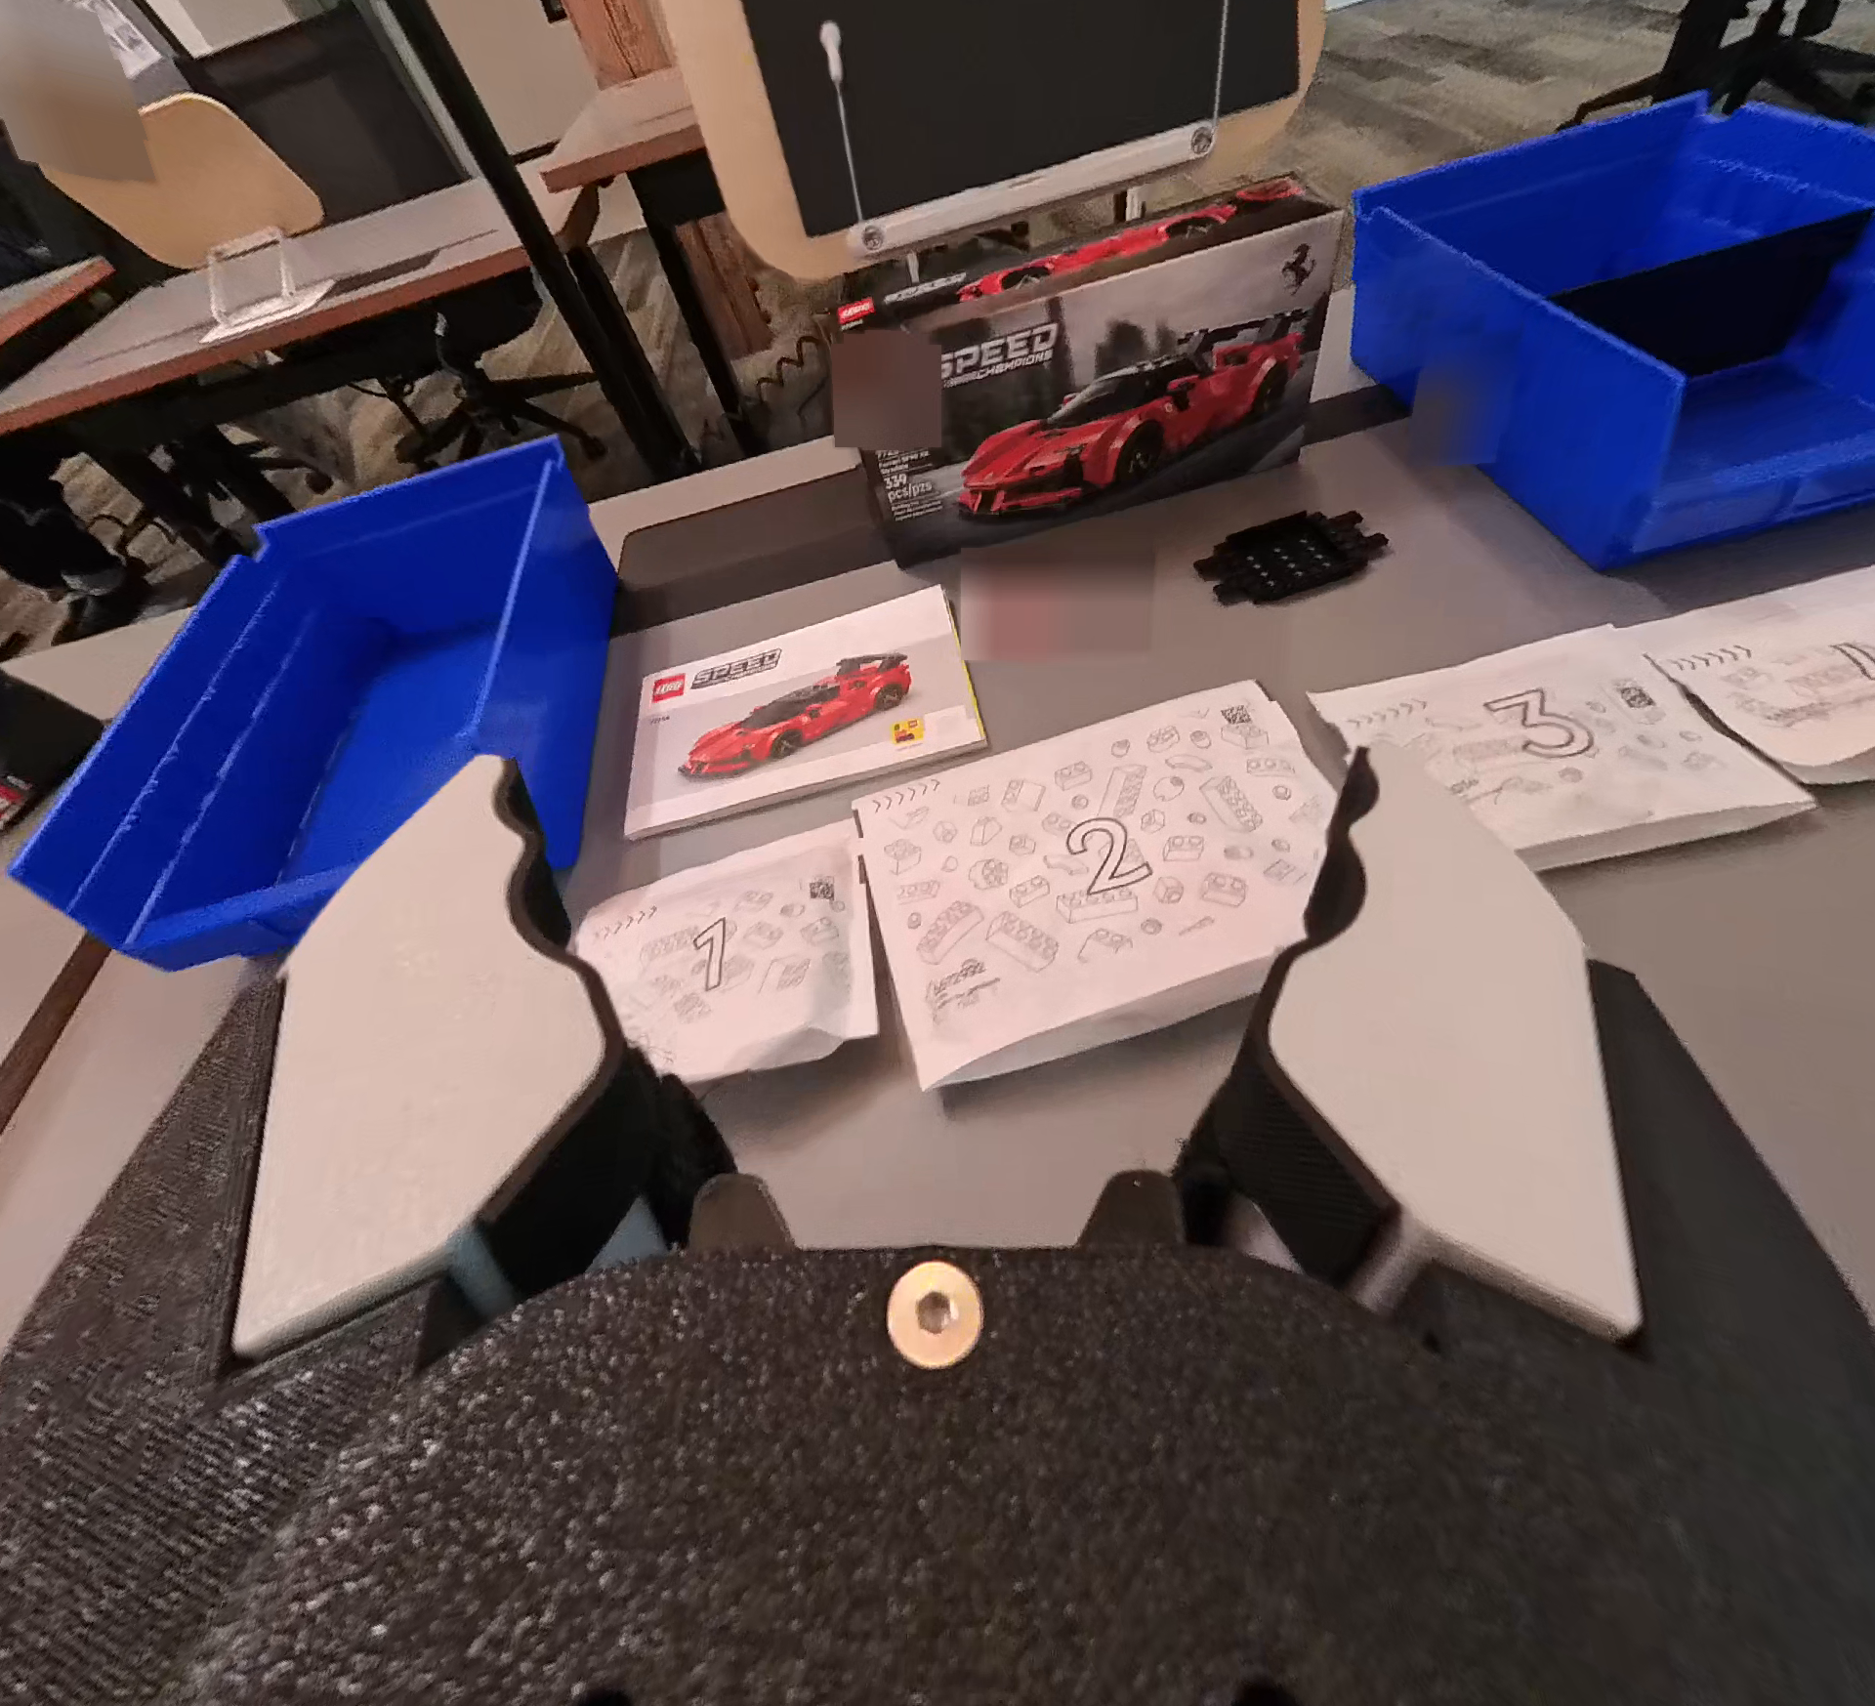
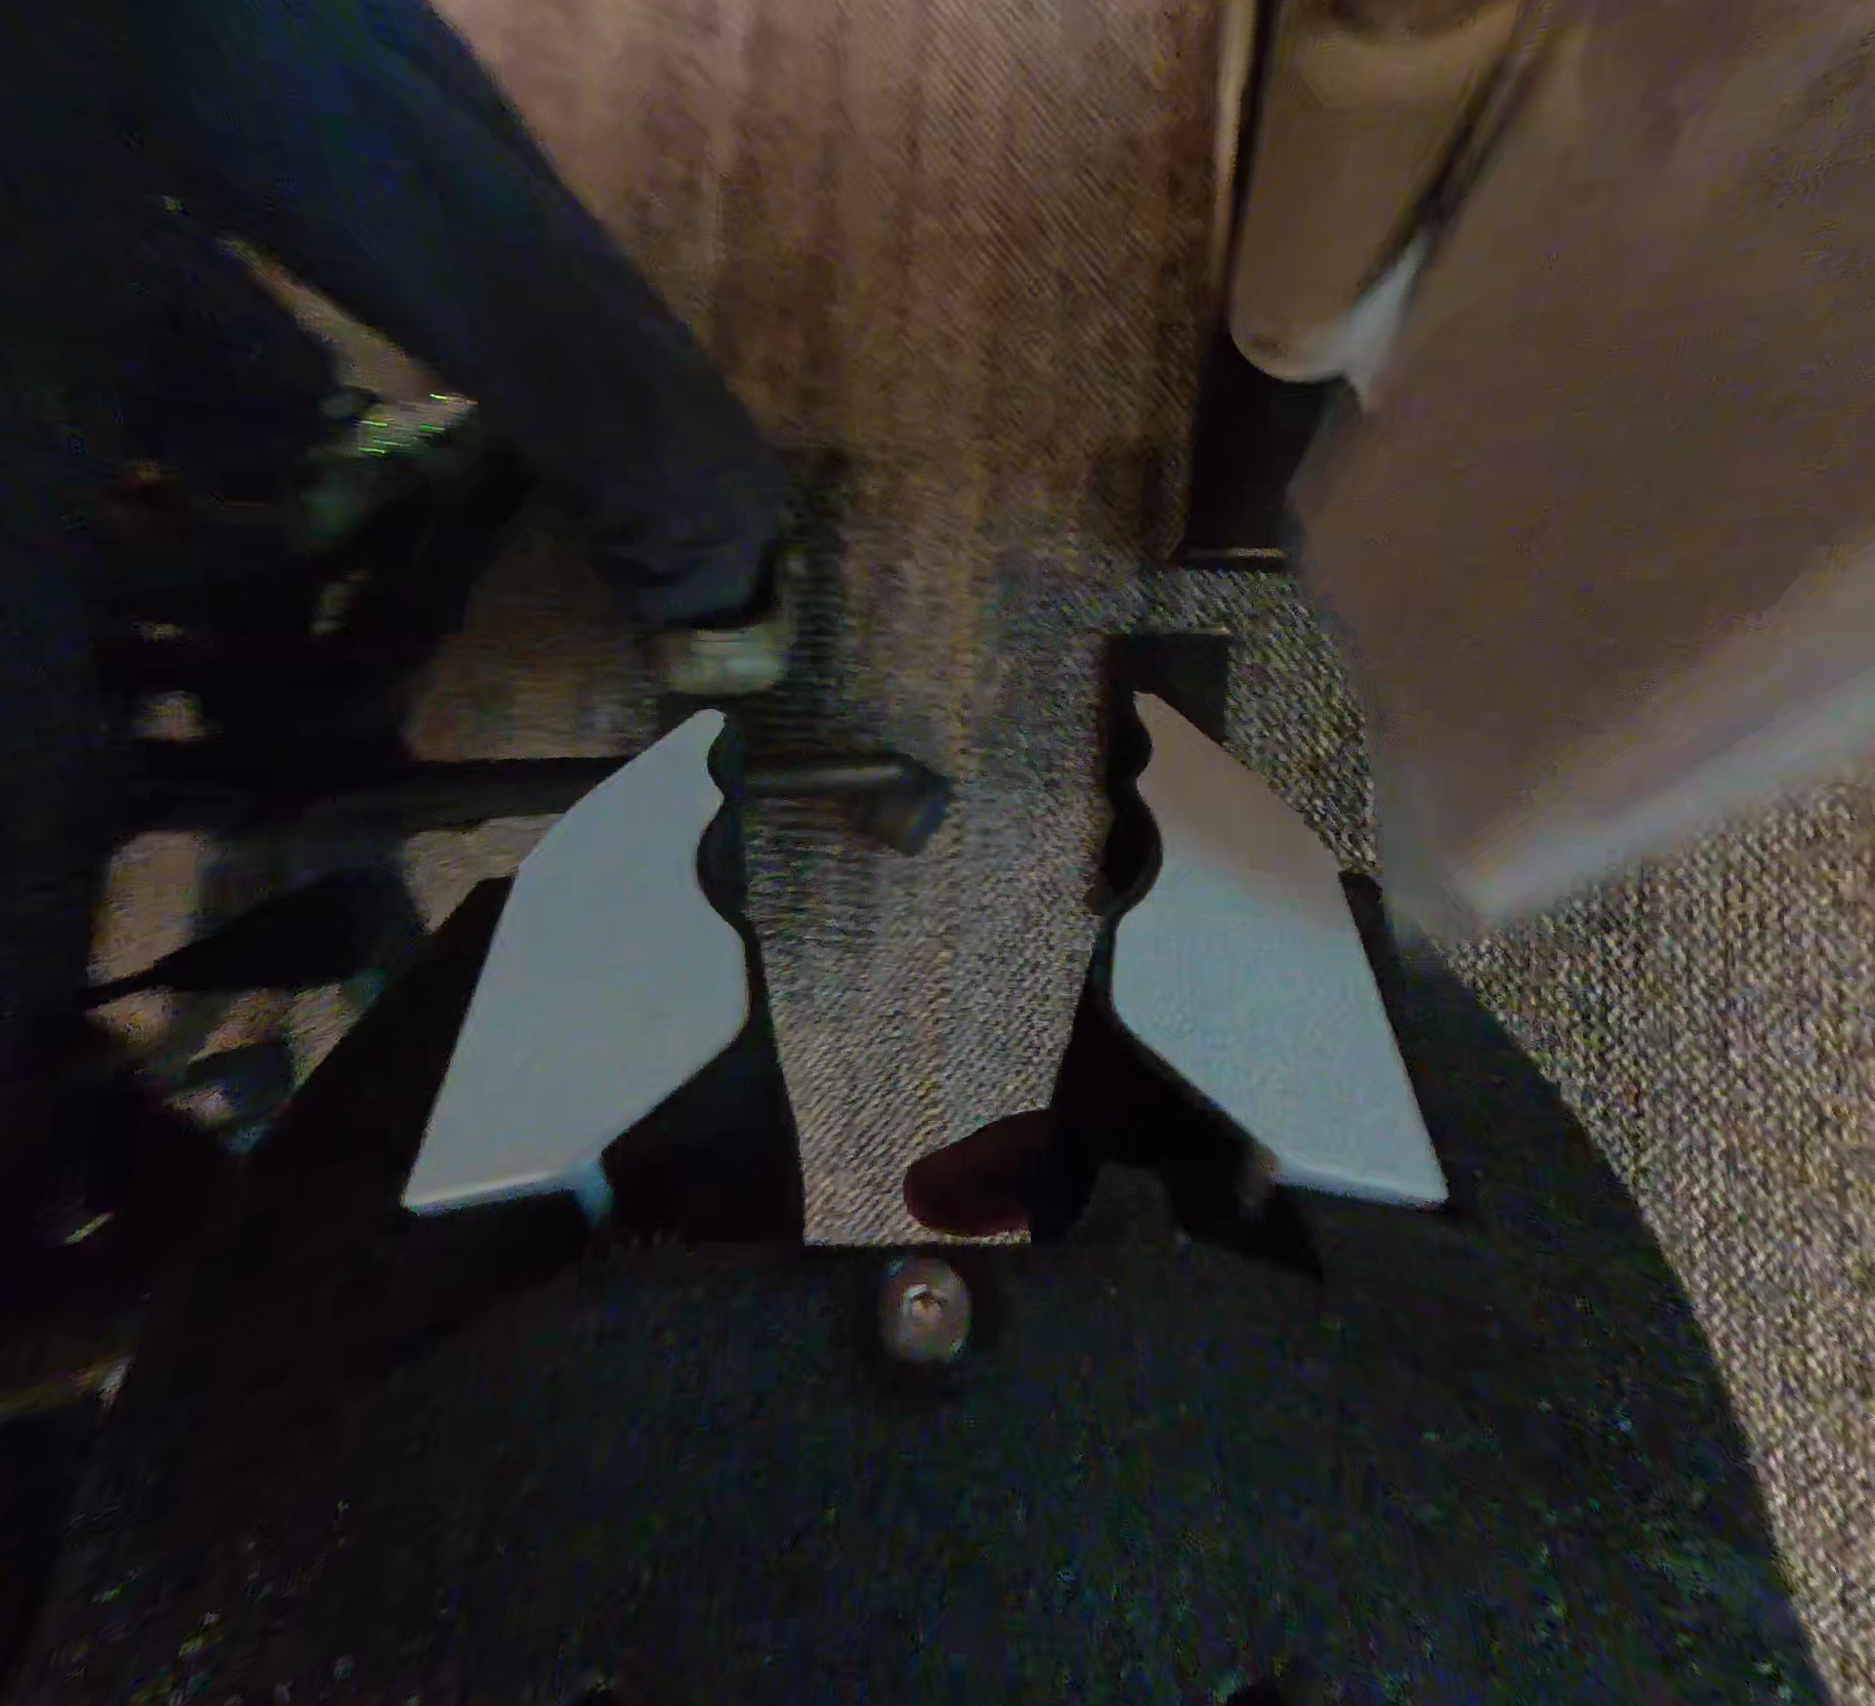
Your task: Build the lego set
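My left gripper [image 1: 933, 775] is open wide and empty above the grey table [image 1: 1116, 1140]. Below it lie white paper bags printed with brick drawings: a small one [image 1: 741, 978] at the left, a larger one [image 1: 1096, 886] between my fingers, and another [image 1: 1542, 744] at the right. An instruction booklet [image 1: 802, 714] with a red car on its cover lies beyond them. A toy set box [image 1: 1096, 399] stands upright at the back. A black plate part [image 1: 1289, 556] lies to its right. My right gripper [image 2: 928, 734] is open and empty, pointing down at speckled carpet [image 2: 913, 1028].
One blue bin [image 1: 304, 704] sits at the table's left edge, another [image 1: 1623, 318] at the back right. A dark board on a stand [image 1: 1004, 34] is behind the box. In the right wrist view, dark chair legs [image 2: 304, 795] are at left and a pale panel [image 2: 1583, 440] at right. The grippers' ends are close to 80 cm from one another.
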